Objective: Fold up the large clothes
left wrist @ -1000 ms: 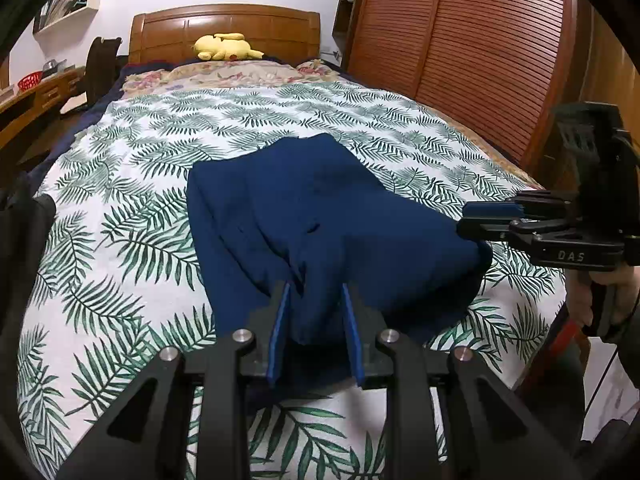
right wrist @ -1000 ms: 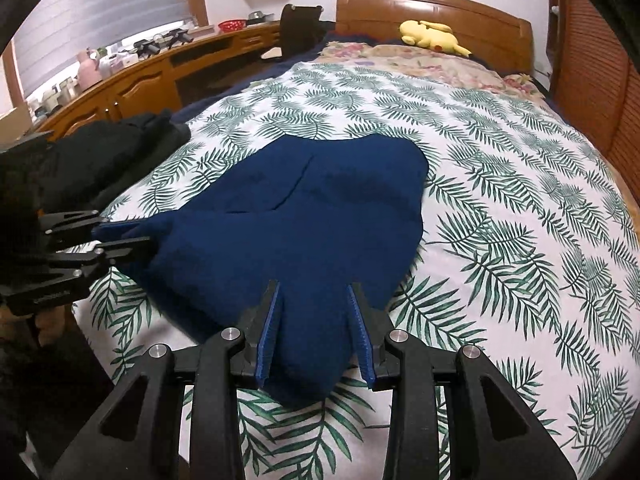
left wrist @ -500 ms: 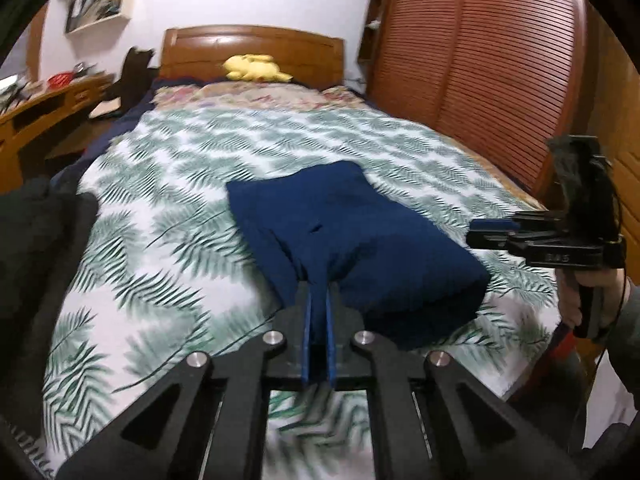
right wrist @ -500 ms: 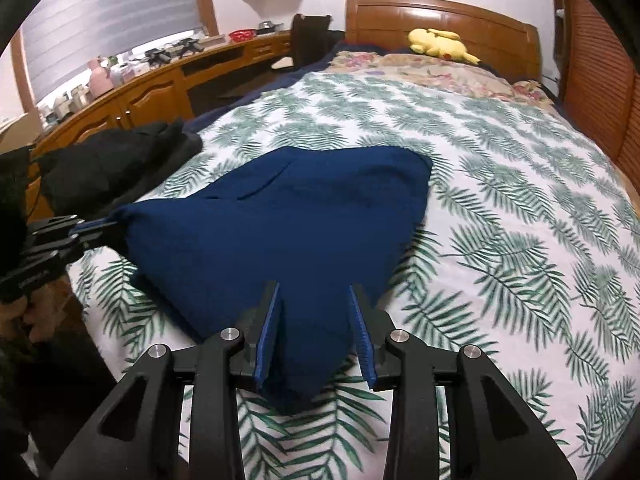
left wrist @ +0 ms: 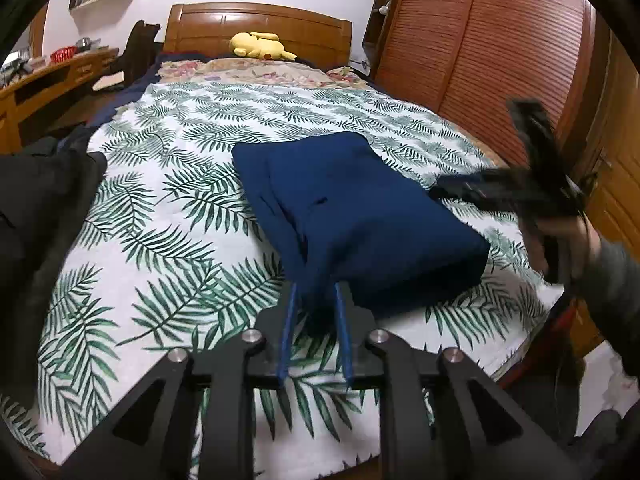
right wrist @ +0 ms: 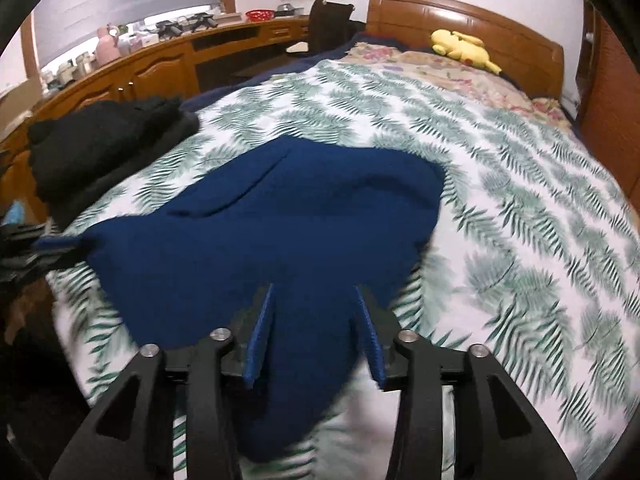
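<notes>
Where it lies folded thick on the leaf-print bedspread (left wrist: 168, 240), the navy garment (left wrist: 360, 216) forms a compact slab (corners toward both grippers). Left gripper (left wrist: 315, 300), pinched shut half a second ago, now gapes around its near corner; right gripper (right wrist: 316, 300) stays wide, gripping nothing.

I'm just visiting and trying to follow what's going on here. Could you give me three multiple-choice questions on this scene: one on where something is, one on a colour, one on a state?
1. Where does the yellow plush toy lie?
A. by the headboard
B. on the desk
C. on the floor

2. What colour is the garment being folded?
A. red
B. dark blue
C. white

3. How is the left gripper?
A. shut tight
B. out of view
C. open

Answers:
1 A: it rests on the pillows below the wooden headboard.
2 B: the cloth is dark blue against the leaf-print bedspread.
3 C: its fingers stand apart.
</notes>
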